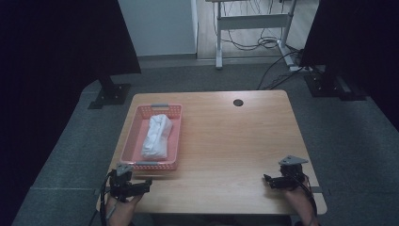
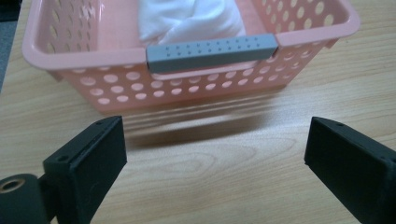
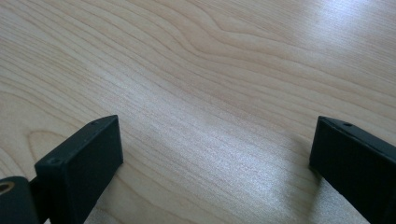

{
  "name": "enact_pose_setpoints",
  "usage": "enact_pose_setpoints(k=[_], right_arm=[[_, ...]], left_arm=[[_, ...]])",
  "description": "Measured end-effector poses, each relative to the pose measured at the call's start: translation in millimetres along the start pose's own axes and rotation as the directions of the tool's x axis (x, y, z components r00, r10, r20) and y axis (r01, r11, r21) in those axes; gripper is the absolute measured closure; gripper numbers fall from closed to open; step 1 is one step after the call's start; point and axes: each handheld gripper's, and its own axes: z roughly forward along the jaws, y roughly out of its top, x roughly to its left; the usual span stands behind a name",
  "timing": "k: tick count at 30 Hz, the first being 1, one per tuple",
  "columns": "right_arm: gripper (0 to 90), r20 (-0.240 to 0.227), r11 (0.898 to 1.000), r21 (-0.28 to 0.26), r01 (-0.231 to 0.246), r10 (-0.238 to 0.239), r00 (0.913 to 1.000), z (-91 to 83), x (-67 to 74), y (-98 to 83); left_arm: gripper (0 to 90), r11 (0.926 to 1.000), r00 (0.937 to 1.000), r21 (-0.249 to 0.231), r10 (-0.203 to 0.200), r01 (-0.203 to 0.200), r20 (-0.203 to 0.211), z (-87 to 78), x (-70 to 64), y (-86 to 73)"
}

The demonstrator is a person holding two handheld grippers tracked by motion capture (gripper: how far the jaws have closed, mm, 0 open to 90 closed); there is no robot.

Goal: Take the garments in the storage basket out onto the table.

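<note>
A pink perforated basket (image 1: pixel 133 136) with grey handles stands on the left part of the wooden table (image 1: pixel 226 141), and a bundled white cloth (image 1: pixel 157 136) lies in it. My left gripper (image 1: pixel 141 186) rests near the table's front left corner, just in front of the basket, open and holding nothing. In the left gripper view the basket wall (image 2: pixel 187 88), its grey handle (image 2: pixel 212 51) and the cloth (image 2: pixel 191 18) sit just beyond the open left gripper (image 2: pixel 215 154). My right gripper (image 1: pixel 269 180) is at the front right, open over bare wood (image 3: pixel 215 154).
A round cable hole (image 1: pixel 238 102) sits near the table's far edge. Black panels on floor stands (image 1: pixel 110 92) flank the table on both sides. Behind it are a white desk frame (image 1: pixel 251 21) and loose cables (image 1: pixel 277 70) on the floor.
</note>
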Motion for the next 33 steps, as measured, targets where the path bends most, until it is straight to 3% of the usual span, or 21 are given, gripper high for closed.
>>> enact_pose_setpoints(k=[19,33], right_arm=[[2.1,-0.001,1.0,0.0,0.001,-0.001,1.0,0.0,0.0,0.0],[2.1,-0.002,1.0,0.001,0.002,-0.002,1.0,0.0,0.1,0.0]], left_arm=[[5.1,0.9997,0.9997,-0.003,0.025,-0.025,-0.001,1.7,-2.7,24.9],[5.1,0.9992,0.9992,0.002,0.04,-0.04,0.005,16.1,-7.2,43.5]])
